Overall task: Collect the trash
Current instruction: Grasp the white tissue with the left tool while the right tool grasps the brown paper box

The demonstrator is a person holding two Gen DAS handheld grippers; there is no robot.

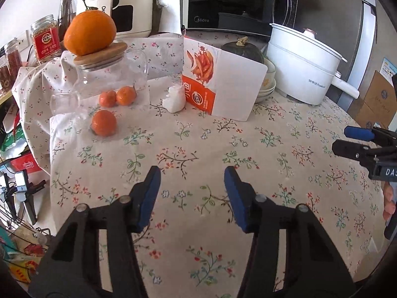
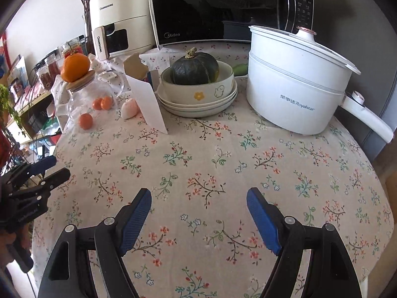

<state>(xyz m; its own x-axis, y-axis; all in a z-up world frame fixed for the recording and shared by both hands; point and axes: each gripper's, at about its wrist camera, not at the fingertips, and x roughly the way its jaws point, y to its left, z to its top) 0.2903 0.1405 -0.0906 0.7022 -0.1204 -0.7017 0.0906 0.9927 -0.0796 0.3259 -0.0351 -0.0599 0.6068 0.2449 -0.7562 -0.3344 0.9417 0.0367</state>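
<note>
Both grippers hovering over a round table w/ floral tablecloth [image 1: 198, 149], nothing between the fingers of either.

Left gripper [image 1: 192, 173]: jaws standing apart, empty, only cloth showing in the gap. Right gripper [image 2: 198, 196]: jaws apart too, wider, empty, also over bare cloth. Each one is showing at the edge of the other's view, left gripper at the left edge of the right wrist view, right gripper at the right edge of the left wrist view; neither touching anything.

Trash: crumpled white tissue wad [image 1: 174, 100] sitting on the cloth at the far side, just beside the lower left corner of an orange-and-white food box [image 1: 223, 87] that is standing upright; whether they touch, can't tell. In the right wrist view the wad looks white-pinkish, same spot next to the box's white side. Well apart from both grippers.

Left of the wad: clear glass jar [image 1: 109, 74] w/ wooden lid, a big orange [image 1: 89, 33] sitting on top of the lid. Three small mandarins [image 1: 104, 123] on the cloth near the jar, two seen through the glass, one in front.

Right of the box: dark green squash [image 2: 194, 68] sitting in a white bowl [image 2: 198, 94] on a stack of plates. Further right, white electric pot [image 2: 292, 82] w/ lid on. Behind, at the back of the table: microwave [image 2: 211, 10] and a cream air fryer [image 2: 119, 22]. Spice jars [image 1: 46, 38] on the far left.
</note>
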